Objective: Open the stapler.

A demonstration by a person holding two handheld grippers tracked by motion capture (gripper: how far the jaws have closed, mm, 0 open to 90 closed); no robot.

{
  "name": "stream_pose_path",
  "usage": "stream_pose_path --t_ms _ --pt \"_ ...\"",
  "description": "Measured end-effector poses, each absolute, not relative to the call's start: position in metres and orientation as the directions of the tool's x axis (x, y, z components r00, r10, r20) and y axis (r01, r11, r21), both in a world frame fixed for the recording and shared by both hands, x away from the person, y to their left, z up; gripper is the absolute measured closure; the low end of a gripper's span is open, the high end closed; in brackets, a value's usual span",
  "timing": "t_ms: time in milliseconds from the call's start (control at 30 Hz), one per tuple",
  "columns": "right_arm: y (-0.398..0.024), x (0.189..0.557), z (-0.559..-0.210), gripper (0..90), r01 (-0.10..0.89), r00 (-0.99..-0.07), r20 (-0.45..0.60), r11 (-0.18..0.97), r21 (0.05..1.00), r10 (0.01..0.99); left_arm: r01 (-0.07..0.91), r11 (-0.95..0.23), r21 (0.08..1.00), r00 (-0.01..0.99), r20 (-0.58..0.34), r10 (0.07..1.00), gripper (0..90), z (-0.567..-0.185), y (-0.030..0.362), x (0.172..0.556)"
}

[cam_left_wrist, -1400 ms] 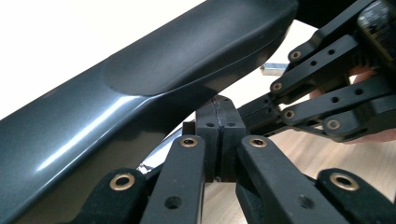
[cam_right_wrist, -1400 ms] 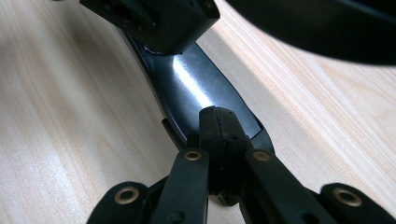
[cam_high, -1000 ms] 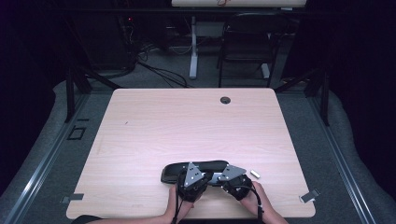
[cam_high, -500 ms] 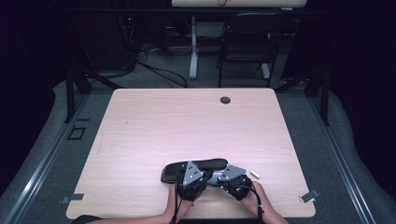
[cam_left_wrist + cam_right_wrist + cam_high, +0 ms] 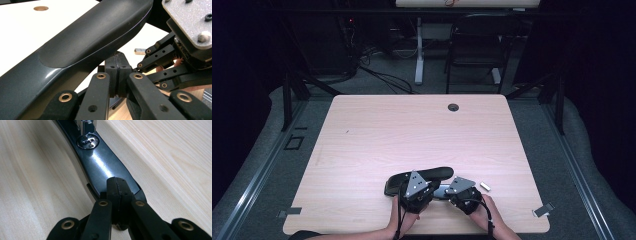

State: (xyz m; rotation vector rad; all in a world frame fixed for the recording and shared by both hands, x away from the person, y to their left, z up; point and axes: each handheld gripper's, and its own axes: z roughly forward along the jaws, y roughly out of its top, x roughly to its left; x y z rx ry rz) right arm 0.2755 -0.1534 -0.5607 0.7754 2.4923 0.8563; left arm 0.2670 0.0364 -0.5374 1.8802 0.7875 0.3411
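High view. Table, light wood, fills mid-frame; a round hole sits near its upper edge. Low centre of the frame: a black stapler, lying roughly left to right, its top arm swung up and open. Left gripper sits on the stapler's left part, right gripper just to the right of it, the two nearly touching. Both hands come in from the bottom edge. A small block of staples lies on the table just right of the right gripper. A silvery strip lies near the lower right table corner, well apart.

Left gripper view. Left gripper: jaws pressed flat together, pad against pad, nothing between them. The stapler's glossy top arm runs from lower left to upper right, passing over the jaw tips; whether it touches them I cannot tell. Right gripper's linkage and grey plate fill the upper right. Staples sit mid-right on the table beyond.

Right gripper view. Right gripper: jaws fully closed on each other, gripping nothing. Tips rest on or just over the stapler's black base, which runs from upper centre down to the jaws. The metal anvil plate shows near the top, table wood either side.
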Motion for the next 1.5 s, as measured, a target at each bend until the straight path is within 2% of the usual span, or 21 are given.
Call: stream_pose_path --t_ms 700,1000,1500 --pt "-0.153 0.276 -0.561 90.0 0.366 -0.772 -0.183 0.66 0.656 0.609 0.363 -0.238 0.901 0.75 -0.131 0.648 89.7 -0.53 0.038 0.268" --pt "-0.153 0.276 -0.561 90.0 0.368 -0.772 -0.182 0.662 0.654 0.609 0.323 -0.205 0.924 0.744 -0.114 0.658 89.7 -0.521 0.04 0.267" --pt "-0.154 0.276 -0.56 90.0 0.364 -0.773 -0.184 0.661 0.656 0.607 0.335 -0.183 0.924 0.743 -0.14 0.654 89.7 -0.512 0.047 0.269"
